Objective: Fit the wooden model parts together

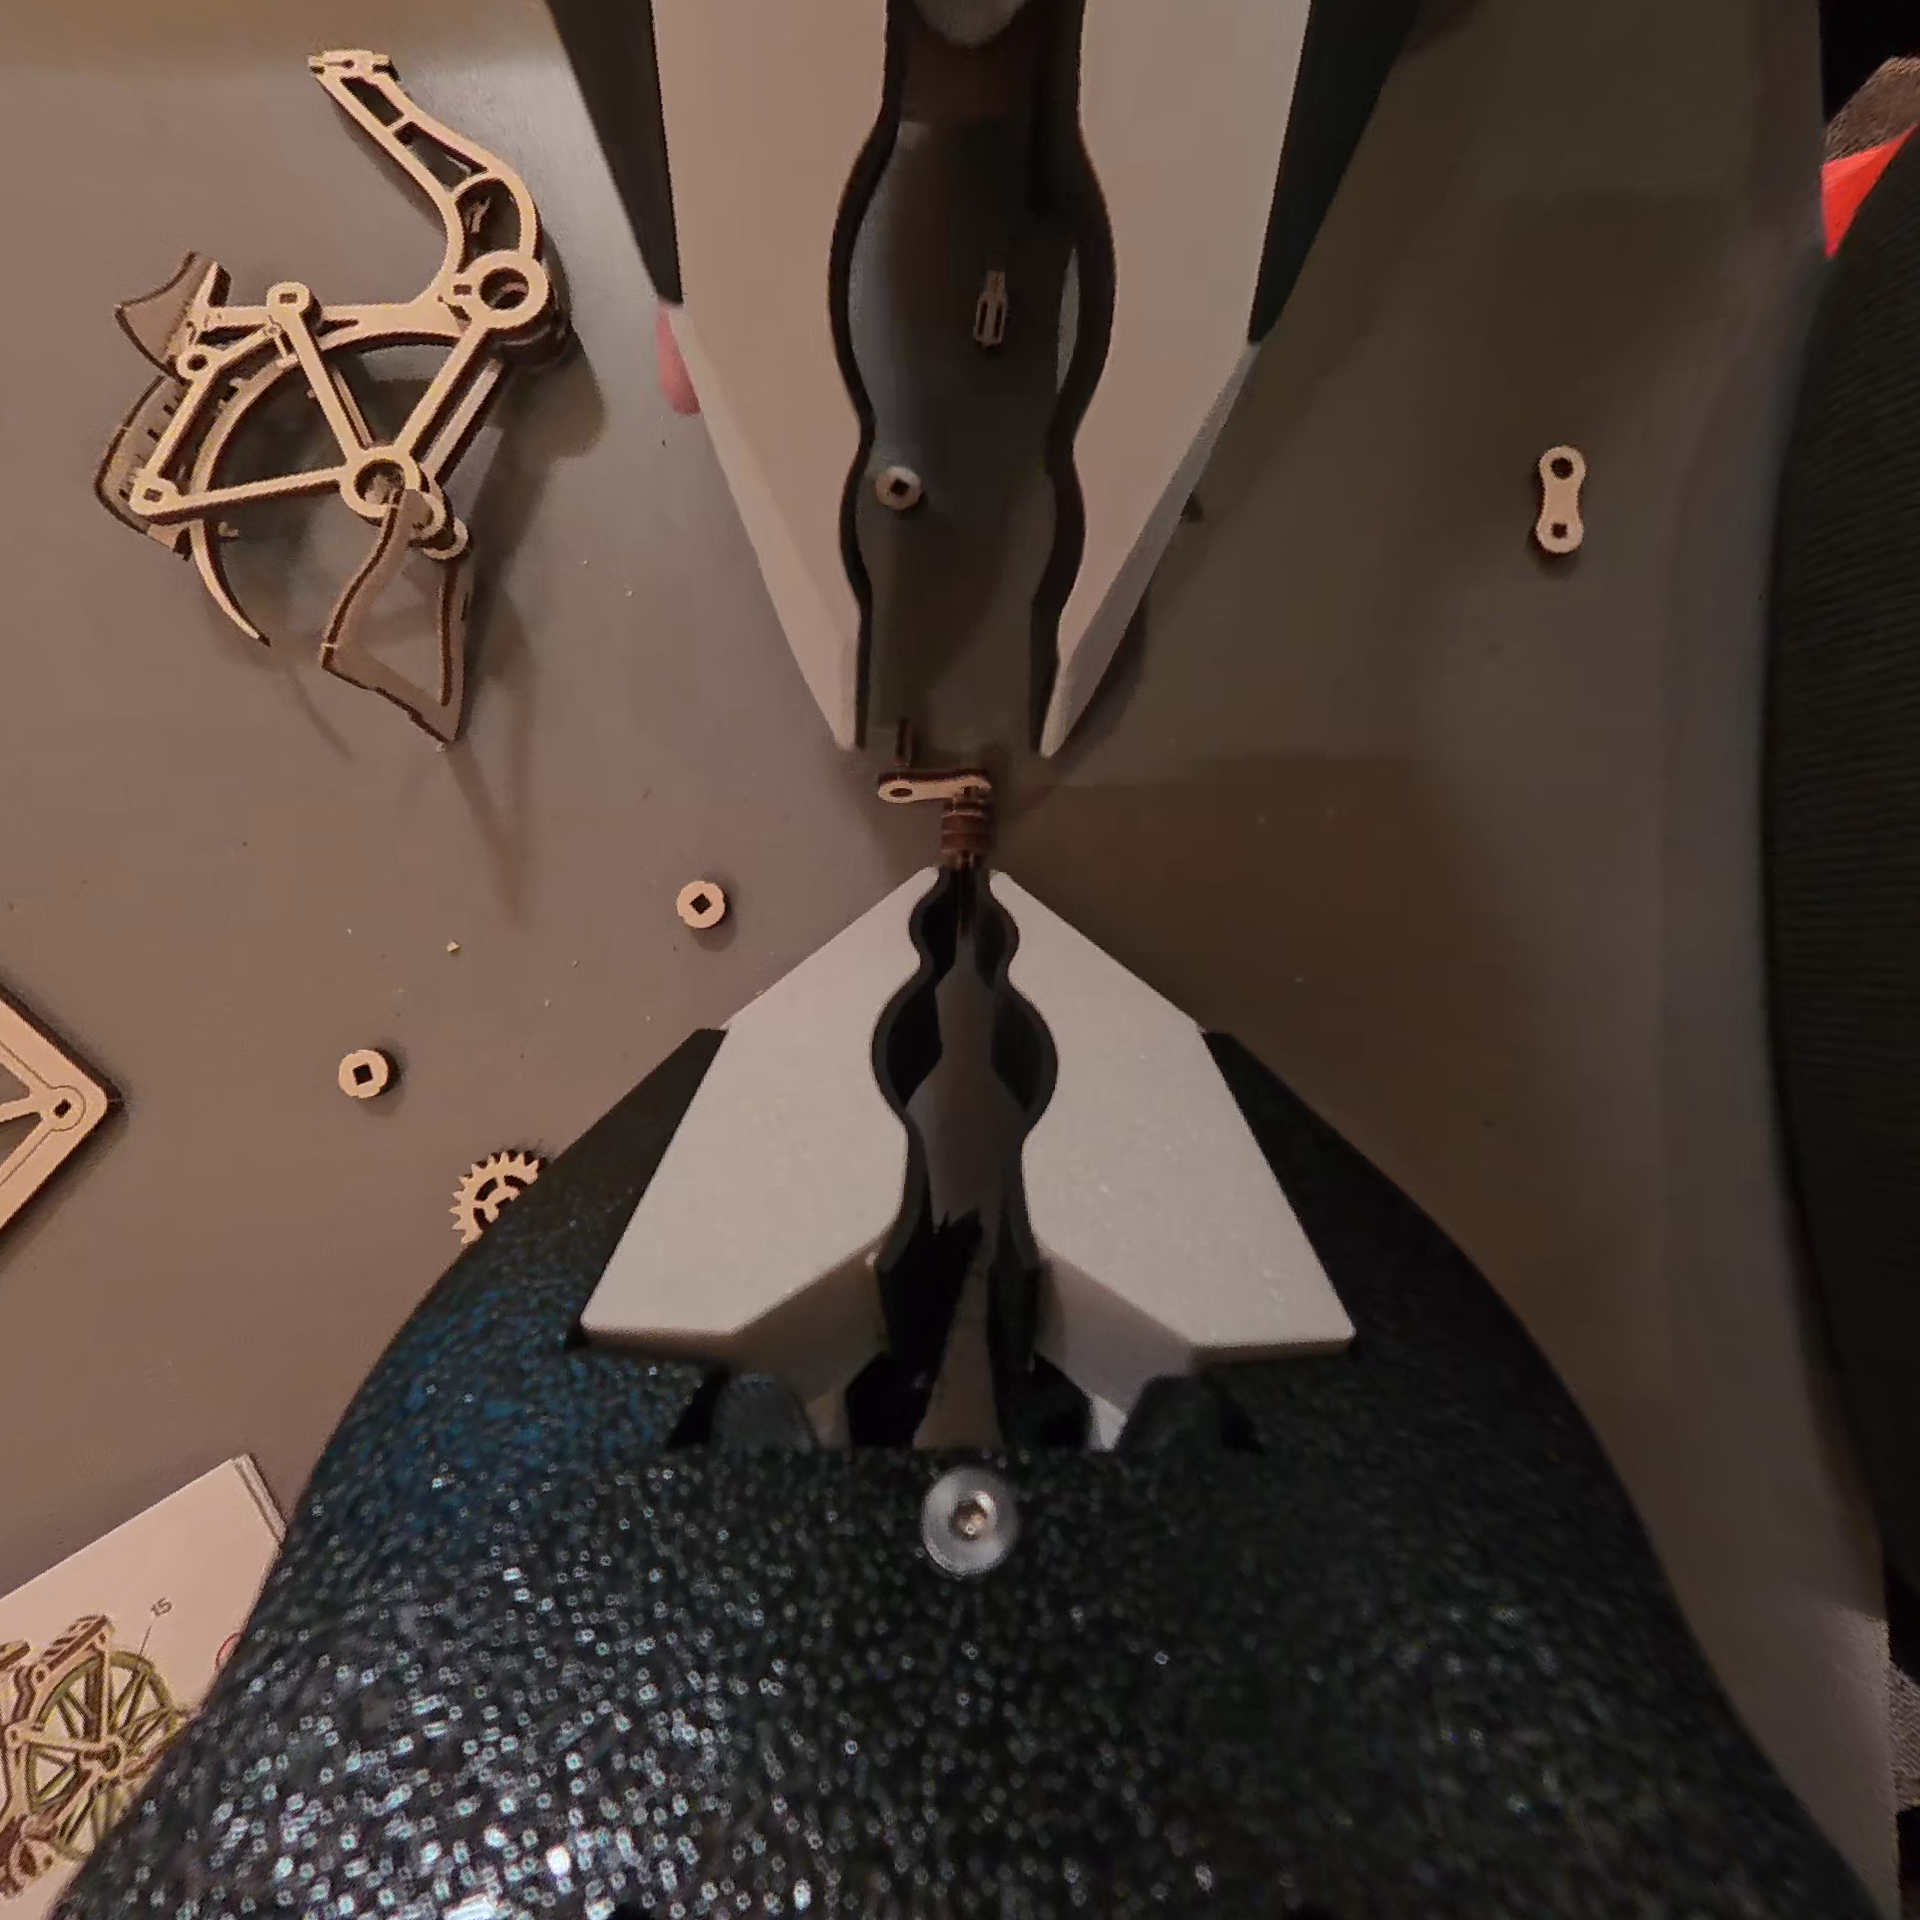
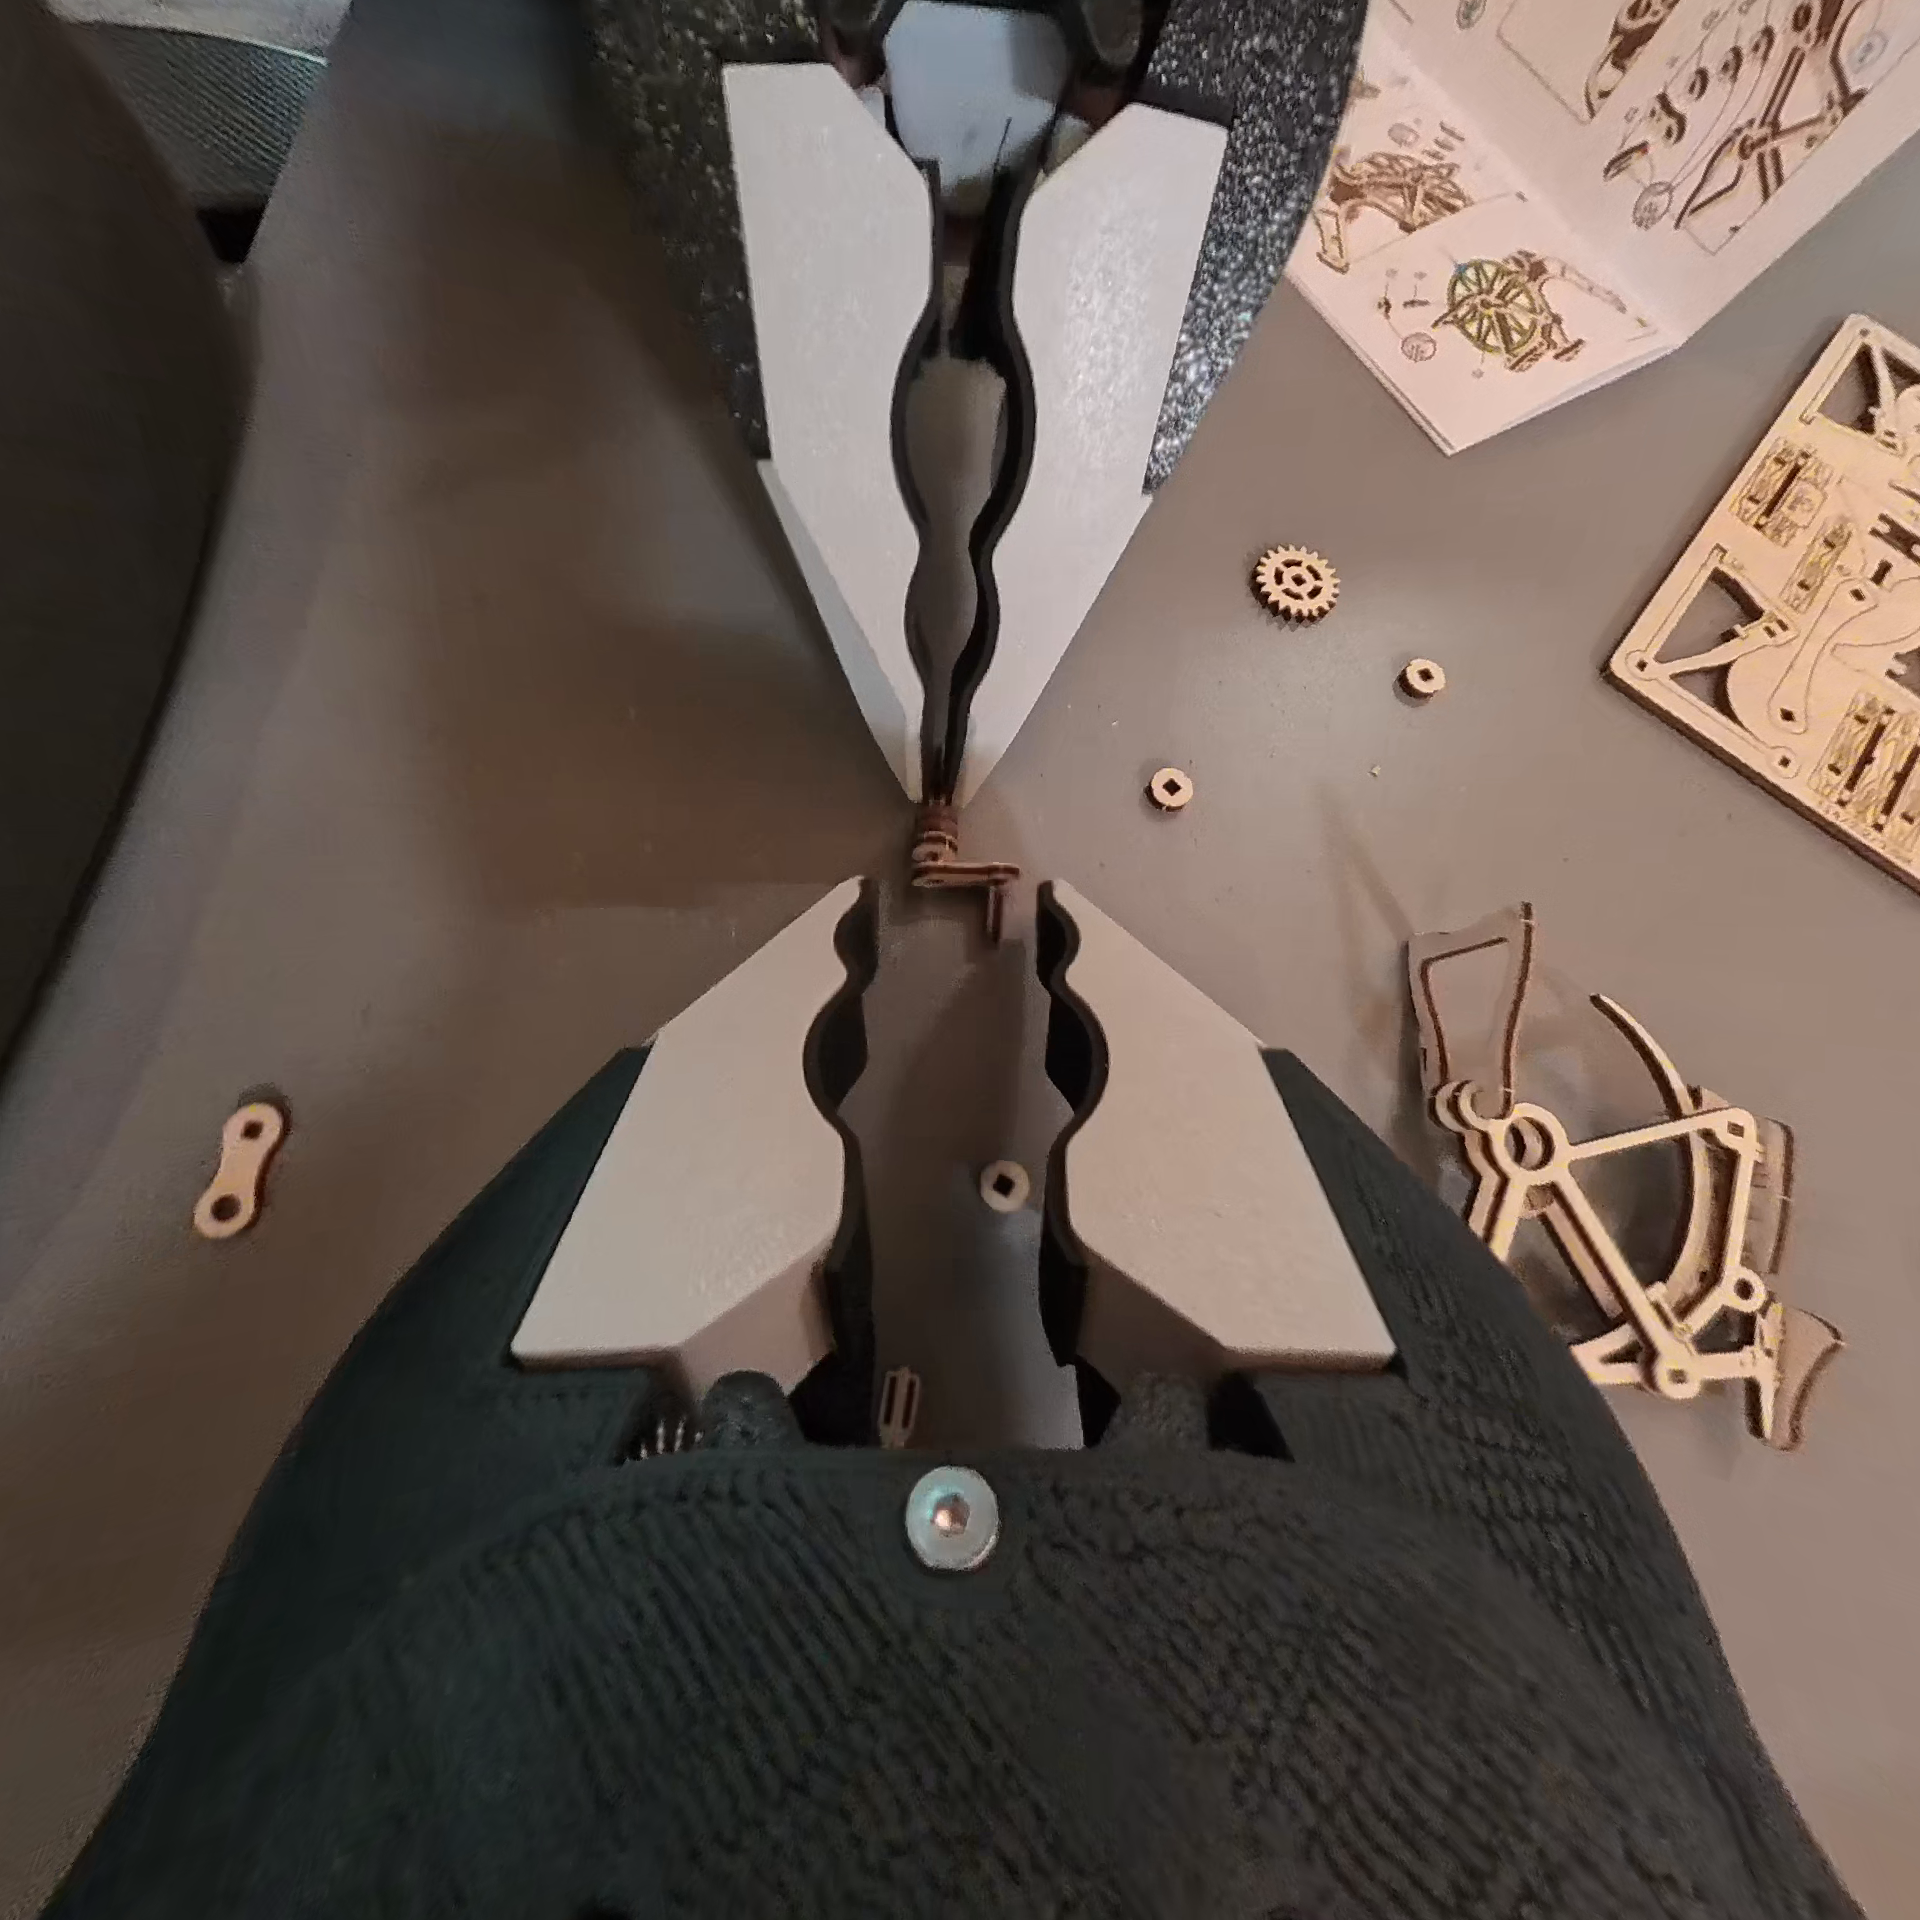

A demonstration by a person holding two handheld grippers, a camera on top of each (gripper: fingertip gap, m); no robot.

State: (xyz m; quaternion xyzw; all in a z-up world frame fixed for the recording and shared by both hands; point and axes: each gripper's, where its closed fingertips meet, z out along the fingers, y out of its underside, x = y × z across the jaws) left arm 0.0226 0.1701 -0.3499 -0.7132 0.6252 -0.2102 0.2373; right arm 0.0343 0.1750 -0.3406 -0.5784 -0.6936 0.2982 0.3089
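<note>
My left gripper [image 1: 961,875] is shut on a small wooden axle with stacked discs [image 1: 963,831]. A flat crank arm [image 1: 928,787] sits on the axle's far end. My right gripper [image 2: 953,886] faces it tip to tip. It is open, with its jaws on either side of the crank arm [image 2: 966,875] and not touching it. The right wrist view shows the left gripper [image 2: 940,798] pinching the axle [image 2: 935,831]. The left wrist view shows the right gripper [image 1: 956,743] open above. A partly built wooden model [image 1: 332,416] [image 2: 1621,1226] lies on the grey table.
Loose parts lie on the table [image 1: 1299,935]: a link [image 1: 1558,499] [image 2: 239,1158], square-holed washers [image 1: 701,902] [image 2: 1171,787], a gear [image 1: 499,1190] [image 2: 1296,585] and a slotted piece [image 1: 992,307]. A cut-out sheet [image 2: 1787,644] and a booklet [image 2: 1558,208] lie to one side. A dark chair [image 1: 1849,831] stands at the table's edge. The grippers are tip to tip, or close to it.
</note>
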